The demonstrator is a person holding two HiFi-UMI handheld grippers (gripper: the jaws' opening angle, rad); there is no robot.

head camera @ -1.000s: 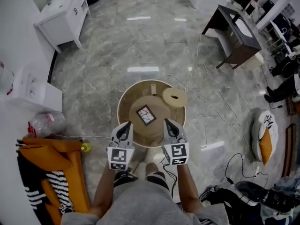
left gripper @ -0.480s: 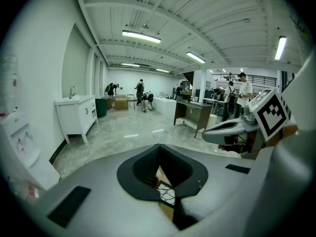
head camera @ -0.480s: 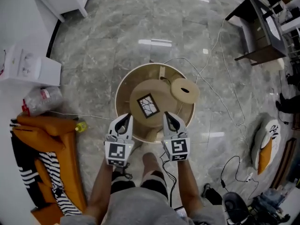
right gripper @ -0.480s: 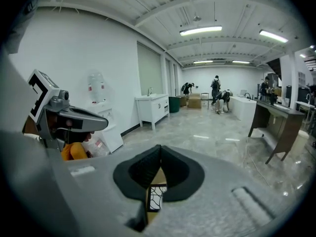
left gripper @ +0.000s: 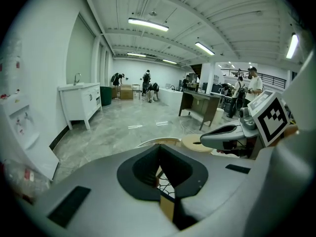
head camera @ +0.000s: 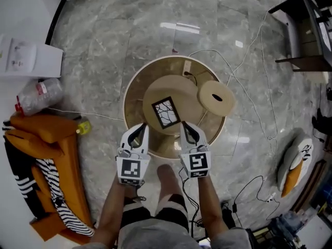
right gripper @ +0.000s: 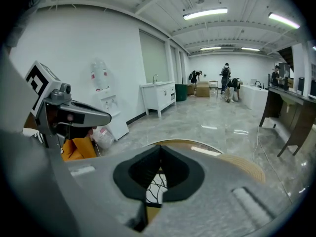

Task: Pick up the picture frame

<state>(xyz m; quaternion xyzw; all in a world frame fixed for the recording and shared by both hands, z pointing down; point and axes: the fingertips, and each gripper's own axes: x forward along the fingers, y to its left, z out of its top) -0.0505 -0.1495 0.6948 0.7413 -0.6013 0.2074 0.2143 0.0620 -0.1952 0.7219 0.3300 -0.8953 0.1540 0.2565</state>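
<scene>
From the head view, the picture frame [head camera: 166, 112] lies flat on the raised disc [head camera: 155, 87] in the middle of the round wooden desk [head camera: 128, 95]. It has a dark border around a white sheet with black branching lines. It is turned corner-on to the person, and its slightly longer sides run away from them, with the far end skewed left. A tan ring [head camera: 216, 97] sits at the desk's right rim. Both bare forearms reach forward side by side with the marker cubes facing up. The left gripper [head camera: 141, 128] and right gripper [head camera: 185, 126] angle downward over the near rim, their tips flanking the frame's near corner and apart from it. In the left gripper view the fingers are pressed together on nothing. The frame's web pattern shows in the notch below them, and the other gripper juts in from the right. In the right gripper view the fingers likewise meet on nothing, with the frame's pattern visible under them and the desk's rim beyond.
</scene>
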